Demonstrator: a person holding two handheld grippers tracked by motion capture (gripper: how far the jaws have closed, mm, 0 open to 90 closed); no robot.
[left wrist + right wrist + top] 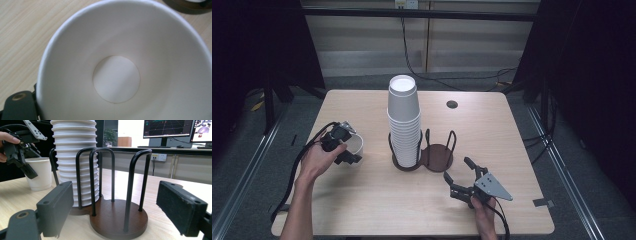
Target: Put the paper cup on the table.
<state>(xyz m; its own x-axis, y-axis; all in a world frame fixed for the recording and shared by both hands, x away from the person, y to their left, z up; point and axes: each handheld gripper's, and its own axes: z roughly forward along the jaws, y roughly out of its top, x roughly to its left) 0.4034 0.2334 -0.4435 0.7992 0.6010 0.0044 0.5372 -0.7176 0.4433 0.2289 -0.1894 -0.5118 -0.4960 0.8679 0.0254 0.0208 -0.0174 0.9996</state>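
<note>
I've got the left gripper (343, 146) on a single paper cup (354, 145), left of centre in the high view, standing upright on the table (362, 200) mouth up, long axis vertical. Its fingers straddle the cup's rim, one inside and one outside by the look of the right gripper view, closed on the wall. In the left gripper view I'm looking straight down into the cup (117, 77).

Cup stack (403, 122) sits upside down in the left bay of the holder (436, 156) at frame centre; right bay is bare.

Right gripper (462, 181) hovers lower right, fingers wide apart, holding nothing, aimed at the holder (117, 220).

My read: step in hand is setting out or picking up the single cup. Next move: lift it straight up, keep it level, clear the stack before moving sideways.
</note>
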